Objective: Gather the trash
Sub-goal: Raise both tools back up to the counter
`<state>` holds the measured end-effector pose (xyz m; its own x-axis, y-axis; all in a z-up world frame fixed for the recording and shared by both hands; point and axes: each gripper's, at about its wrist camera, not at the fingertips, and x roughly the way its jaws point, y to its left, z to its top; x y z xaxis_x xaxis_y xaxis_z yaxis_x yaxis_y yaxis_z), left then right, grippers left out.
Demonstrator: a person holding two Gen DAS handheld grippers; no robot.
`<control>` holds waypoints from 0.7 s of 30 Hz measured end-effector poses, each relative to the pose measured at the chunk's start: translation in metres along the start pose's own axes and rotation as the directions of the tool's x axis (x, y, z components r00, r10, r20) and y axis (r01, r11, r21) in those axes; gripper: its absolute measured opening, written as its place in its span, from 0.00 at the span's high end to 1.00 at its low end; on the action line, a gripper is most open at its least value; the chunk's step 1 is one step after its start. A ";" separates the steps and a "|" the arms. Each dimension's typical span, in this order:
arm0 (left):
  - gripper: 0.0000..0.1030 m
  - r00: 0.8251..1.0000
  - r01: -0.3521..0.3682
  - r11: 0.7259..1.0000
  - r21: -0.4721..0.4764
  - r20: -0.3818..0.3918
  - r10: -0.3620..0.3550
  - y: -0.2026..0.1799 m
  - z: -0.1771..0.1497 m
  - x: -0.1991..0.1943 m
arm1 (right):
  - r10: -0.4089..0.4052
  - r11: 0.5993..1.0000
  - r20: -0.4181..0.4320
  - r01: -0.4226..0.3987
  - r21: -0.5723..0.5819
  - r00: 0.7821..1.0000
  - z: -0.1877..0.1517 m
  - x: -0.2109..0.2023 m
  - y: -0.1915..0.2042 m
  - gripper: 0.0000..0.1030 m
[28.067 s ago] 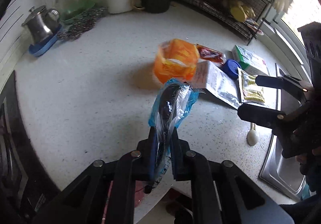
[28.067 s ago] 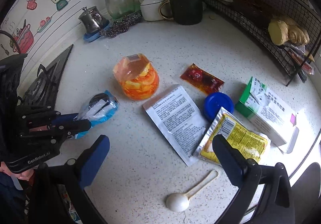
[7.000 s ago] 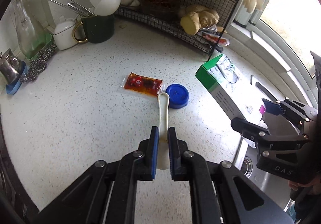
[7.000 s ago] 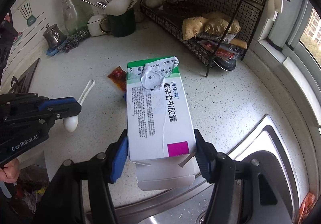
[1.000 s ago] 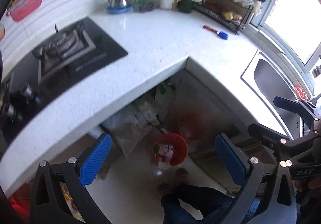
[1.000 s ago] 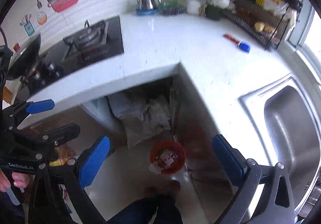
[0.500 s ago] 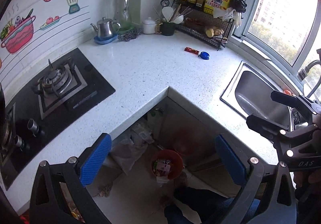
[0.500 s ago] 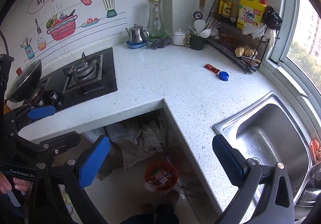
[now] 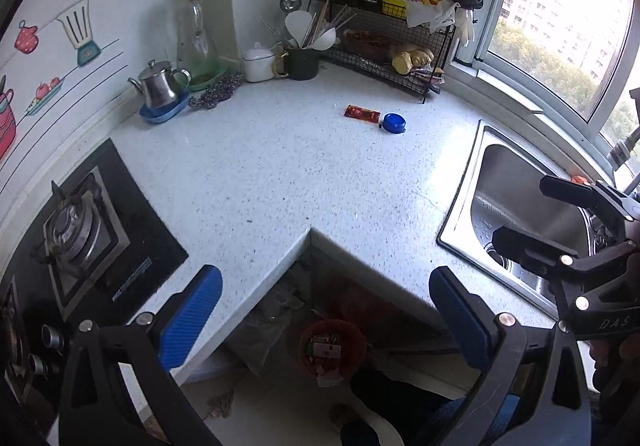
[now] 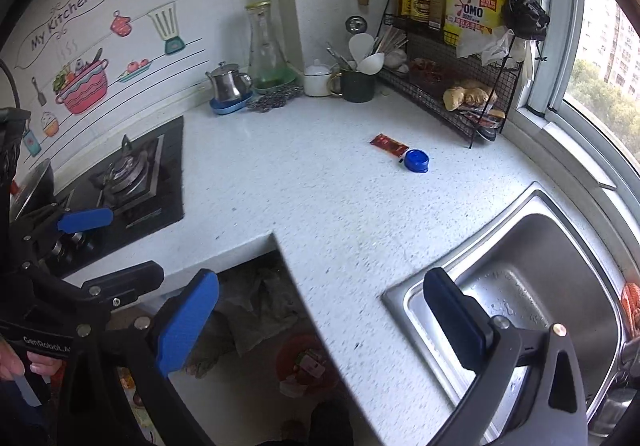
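Note:
A red sauce packet point(image 9: 361, 113) and a blue lid point(image 9: 394, 123) lie side by side on the white countertop point(image 9: 280, 174), far from both grippers; they also show in the right wrist view as the packet point(image 10: 388, 144) and the lid point(image 10: 416, 160). A red trash bin point(image 9: 332, 346) with wrappers in it stands on the floor below the counter corner. My left gripper point(image 9: 326, 314) is open and empty, held above the bin. My right gripper point(image 10: 320, 318) is open and empty, over the counter edge and sink.
A steel sink point(image 10: 520, 286) is at the right. A gas stove point(image 9: 76, 230) is at the left. A kettle point(image 9: 158, 88), glass carafe point(image 9: 196, 34), utensil mug point(image 9: 302, 62) and wire rack point(image 9: 392, 46) line the back wall.
Both grippers have risen and tilted up from the floor bin toward the countertop. The packet and lid now appear larger. Both stay open and empty.

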<state>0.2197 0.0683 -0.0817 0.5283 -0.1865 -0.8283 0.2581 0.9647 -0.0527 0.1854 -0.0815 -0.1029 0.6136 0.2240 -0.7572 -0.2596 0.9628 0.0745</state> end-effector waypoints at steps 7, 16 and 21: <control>0.00 0.999 0.002 1.000 0.028 -0.033 -0.001 -0.005 0.065 0.048 | 0.023 0.999 -0.011 -0.023 0.041 1.000 0.038 0.035 -0.040 0.01; 0.00 0.997 0.009 0.999 0.033 -0.083 -0.007 -0.002 0.126 0.111 | 0.056 0.997 -0.052 -0.053 0.059 0.997 0.086 0.086 -0.082 0.01; 0.00 0.993 0.012 0.999 0.040 -0.115 -0.007 -0.002 0.147 0.149 | 0.073 0.997 -0.091 -0.069 0.040 0.993 0.110 0.125 -0.099 0.01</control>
<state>0.4167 0.0117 -0.1231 0.4297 -0.1704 -0.8868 0.2963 0.9543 -0.0398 0.3697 -0.1325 -0.1331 0.5228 0.2789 -0.8056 -0.2718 0.9502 0.1527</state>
